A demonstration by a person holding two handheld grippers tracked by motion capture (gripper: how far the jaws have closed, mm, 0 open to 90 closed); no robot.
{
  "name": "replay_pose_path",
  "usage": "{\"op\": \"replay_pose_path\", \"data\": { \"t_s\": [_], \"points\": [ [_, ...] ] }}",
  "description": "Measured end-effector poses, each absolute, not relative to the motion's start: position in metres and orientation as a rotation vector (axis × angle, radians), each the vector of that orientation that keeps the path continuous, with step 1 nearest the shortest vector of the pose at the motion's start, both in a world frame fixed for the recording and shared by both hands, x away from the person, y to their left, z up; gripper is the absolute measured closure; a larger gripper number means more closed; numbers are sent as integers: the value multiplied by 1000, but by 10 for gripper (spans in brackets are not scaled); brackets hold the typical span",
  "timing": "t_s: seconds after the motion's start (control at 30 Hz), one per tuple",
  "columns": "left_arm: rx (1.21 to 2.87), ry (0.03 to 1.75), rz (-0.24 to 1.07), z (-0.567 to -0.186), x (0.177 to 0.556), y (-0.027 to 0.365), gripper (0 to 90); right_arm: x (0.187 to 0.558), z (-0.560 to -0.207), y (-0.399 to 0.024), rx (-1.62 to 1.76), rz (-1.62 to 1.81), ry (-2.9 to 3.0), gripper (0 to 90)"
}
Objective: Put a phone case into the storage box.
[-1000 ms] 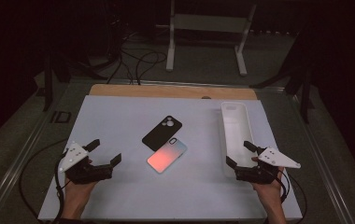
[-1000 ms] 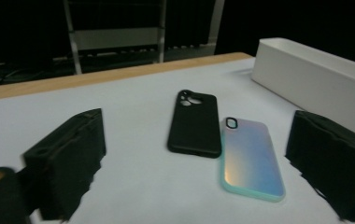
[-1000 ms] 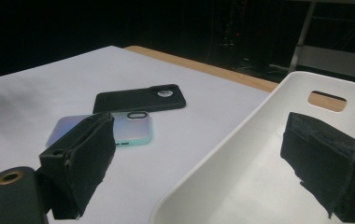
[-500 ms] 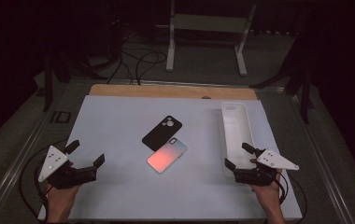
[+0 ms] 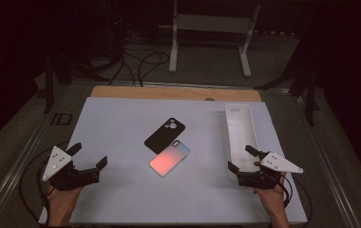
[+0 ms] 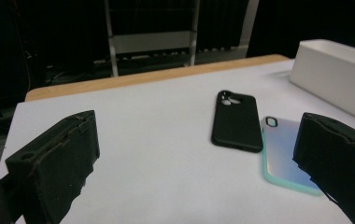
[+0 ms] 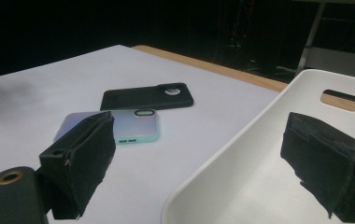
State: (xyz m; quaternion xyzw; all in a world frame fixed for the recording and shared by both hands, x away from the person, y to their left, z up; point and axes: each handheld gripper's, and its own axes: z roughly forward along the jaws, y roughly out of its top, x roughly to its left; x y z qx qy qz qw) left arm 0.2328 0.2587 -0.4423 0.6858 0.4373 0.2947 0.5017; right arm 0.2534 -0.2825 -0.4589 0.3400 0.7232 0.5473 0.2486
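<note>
White board (image 5: 121,204) covers the table, and two phone cases lie near its middle. A black case (image 5: 165,135) rests face down with its camera cut-out toward the far edge, and an iridescent case (image 5: 170,157) with a pink-to-teal sheen and a mint rim lies just nearer the person, its far corner touching or very nearly touching the black one. A long white bin (image 5: 239,133) stands along the right edge of the board, running from the far side toward the near side.

Low at the near left corner of the board, the left gripper (image 5: 89,159) is held in a hand (image 5: 62,205), its jaws spread wide with nothing between them. Both cases lie well apart from it, ahead and to its right; in the left gripper view the black case (image 6: 236,121) sits in the gap between the jaws farther off, while the iridescent case (image 6: 285,156) is partly hidden behind the right-hand jaw.

At the near end of the bin, the right gripper (image 5: 243,158) is also spread wide and holds nothing. In the right gripper view one jaw stands over the bin's (image 7: 241,177) inside and the other outside its wall, over the board. The cases lie to its left, near but clear of it.
</note>
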Motion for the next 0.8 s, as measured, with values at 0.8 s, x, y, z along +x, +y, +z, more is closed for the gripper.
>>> {"op": "replay_pose_path", "data": {
  "t_s": [0.8],
  "points": [
    [1919,1069,583,-440,281,206,9,255,-455,-285,936,1477,1953,101]
  ]
}}
